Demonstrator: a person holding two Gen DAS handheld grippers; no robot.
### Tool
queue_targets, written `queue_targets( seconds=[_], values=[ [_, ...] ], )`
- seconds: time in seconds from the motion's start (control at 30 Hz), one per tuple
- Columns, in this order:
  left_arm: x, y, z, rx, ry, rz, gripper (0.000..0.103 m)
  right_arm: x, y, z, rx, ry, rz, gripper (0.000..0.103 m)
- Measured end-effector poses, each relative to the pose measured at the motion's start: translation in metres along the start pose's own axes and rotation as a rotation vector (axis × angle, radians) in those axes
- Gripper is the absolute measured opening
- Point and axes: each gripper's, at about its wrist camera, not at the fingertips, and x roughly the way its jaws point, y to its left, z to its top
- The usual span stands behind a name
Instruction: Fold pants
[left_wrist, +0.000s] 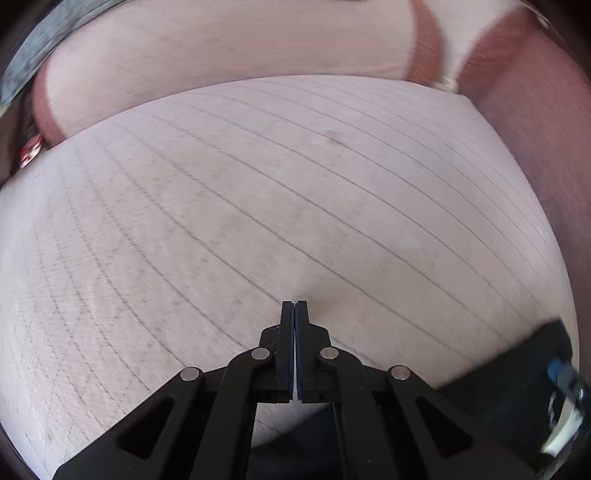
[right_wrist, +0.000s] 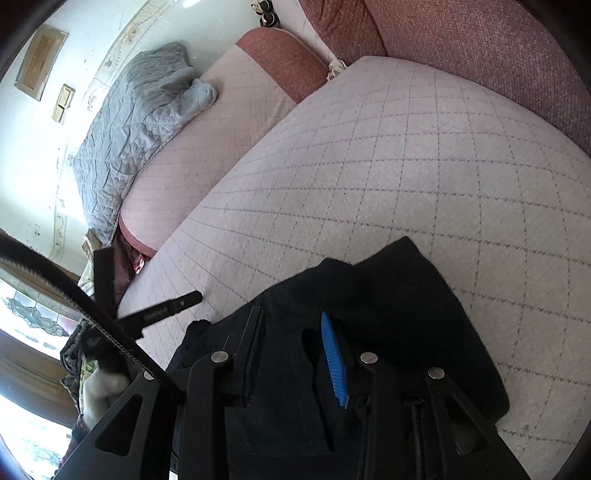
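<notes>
Hovering over quilted cushion (left_wrist: 258, 206), left gripper (left_wrist: 294, 306) clenched on nothing; right gripper (right_wrist: 295, 332) spread wide over black pants (right_wrist: 388, 314) lying bunched on cushion

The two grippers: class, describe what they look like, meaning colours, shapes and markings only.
The left gripper is matte black, with flat straight fingers on angular linkage arms that have triangular cut-outs and round silver pivot pins. The right gripper has the same black linkage and silver pins, and one finger carries a ribbed blue pad.
</notes>
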Motion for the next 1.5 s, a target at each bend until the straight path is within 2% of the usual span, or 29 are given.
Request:
queue_targets(
  seconds=[0.1, 0.13, 0.17, 0.2, 0.23, 0.3, 0.33, 0.37, 0.4, 0.47, 0.53, 0.6, 0.63, 0.67, 0.7, 0.73, 0.77, 0.8, 0.83, 0.9, 0.97, 1.0, 1.07, 1.13, 1.27, 1.33, 1.43, 1.5],
  values=[
    [-0.024, 0.000, -0.009, 0.001, -0.042, -0.125, 0.002, -0.004, 0.000, 0.002, 0.000, -0.016, 0.013, 0.035],
    [-0.031, -0.005, -0.016, 0.022, -0.043, -0.141, 0.010, -0.006, 0.001, 0.002, -0.002, -0.024, 0.016, 0.035],
    [-0.036, -0.008, -0.021, 0.038, -0.040, -0.147, 0.023, -0.009, 0.001, 0.003, -0.004, -0.032, 0.022, 0.037],
    [-0.039, -0.011, -0.028, 0.049, -0.038, -0.149, 0.030, -0.010, 0.001, 0.004, -0.005, -0.035, 0.025, 0.037],
    [-0.043, -0.014, -0.039, 0.058, -0.029, -0.153, 0.035, -0.011, 0.001, 0.005, -0.007, -0.038, 0.026, 0.038],
    [-0.043, -0.020, -0.053, 0.065, -0.010, -0.177, 0.035, -0.014, 0.000, 0.005, -0.007, -0.044, 0.030, 0.038],
    [-0.040, -0.026, -0.062, 0.081, 0.000, -0.170, 0.035, -0.017, -0.002, 0.005, -0.001, -0.049, 0.035, 0.038],
    [-0.037, -0.026, -0.063, 0.102, 0.006, -0.126, 0.035, -0.019, -0.003, 0.006, 0.007, -0.056, 0.047, 0.040],
    [-0.028, -0.032, -0.066, 0.136, 0.010, -0.045, 0.036, -0.021, -0.004, 0.007, 0.013, -0.062, 0.062, 0.041],
    [-0.017, -0.035, -0.061, 0.152, 0.001, 0.004, 0.052, -0.021, -0.005, 0.008, 0.013, -0.065, 0.084, 0.044],
    [-0.011, -0.038, -0.048, 0.148, -0.021, 0.061, 0.058, -0.018, -0.005, 0.008, 0.014, -0.053, 0.112, 0.044],
    [-0.005, -0.039, -0.037, 0.110, -0.011, 0.068, 0.055, -0.010, -0.004, 0.008, 0.012, -0.010, 0.165, 0.051],
    [-0.007, -0.039, -0.033, 0.076, -0.006, 0.046, 0.046, -0.003, -0.006, 0.009, 0.022, 0.027, 0.201, 0.060],
    [-0.015, -0.036, -0.031, 0.039, -0.007, 0.004, 0.042, 0.006, -0.009, 0.009, 0.053, 0.075, 0.241, 0.061],
    [-0.025, -0.033, -0.031, 0.018, -0.022, -0.027, 0.042, 0.008, -0.013, 0.008, 0.075, 0.081, 0.226, 0.059],
    [-0.043, -0.030, -0.035, 0.005, -0.060, -0.051, 0.042, 0.007, -0.018, 0.006, 0.088, 0.065, 0.165, 0.048],
    [-0.055, -0.030, -0.039, 0.008, -0.086, -0.052, 0.042, 0.006, -0.024, 0.004, 0.096, 0.056, 0.108, 0.022],
    [-0.071, -0.029, -0.046, 0.015, -0.119, -0.047, 0.043, 0.003, -0.029, 0.002, 0.114, 0.051, 0.075, 0.014],
    [-0.091, -0.028, -0.059, 0.017, -0.158, -0.045, 0.043, -0.001, -0.035, 0.000, 0.143, 0.033, 0.054, 0.009],
    [-0.117, -0.017, -0.081, 0.005, -0.199, -0.060, 0.050, -0.015, -0.040, -0.006, 0.179, -0.026, 0.047, 0.009],
    [-0.144, 0.004, -0.106, -0.035, -0.251, -0.066, 0.058, -0.033, -0.029, -0.011, 0.107, -0.109, -0.042, 0.011],
    [-0.155, 0.013, -0.117, -0.060, -0.270, -0.065, 0.059, -0.041, -0.019, -0.015, 0.051, -0.150, -0.097, 0.017],
    [-0.174, 0.047, -0.147, -0.144, -0.305, -0.061, 0.064, -0.052, -0.004, -0.026, -0.023, -0.194, -0.167, 0.055],
    [-0.184, 0.088, -0.181, -0.278, -0.332, -0.060, 0.070, -0.058, 0.009, -0.043, -0.073, -0.192, -0.168, 0.057],
    [-0.177, 0.167, -0.242, -0.525, -0.329, -0.060, 0.070, -0.036, 0.056, -0.082, -0.263, -0.048, -0.092, 0.057],
    [-0.171, 0.190, -0.264, -0.589, -0.304, -0.061, 0.070, -0.021, 0.079, -0.095, -0.326, 0.027, -0.032, 0.057],
    [-0.154, 0.208, -0.283, -0.645, -0.276, -0.157, 0.070, 0.002, 0.112, -0.117, -0.373, 0.142, 0.071, 0.057],
    [-0.139, 0.209, -0.282, -0.644, -0.252, -0.223, 0.071, 0.009, 0.124, -0.130, -0.380, 0.184, 0.098, 0.057]
  ],
)
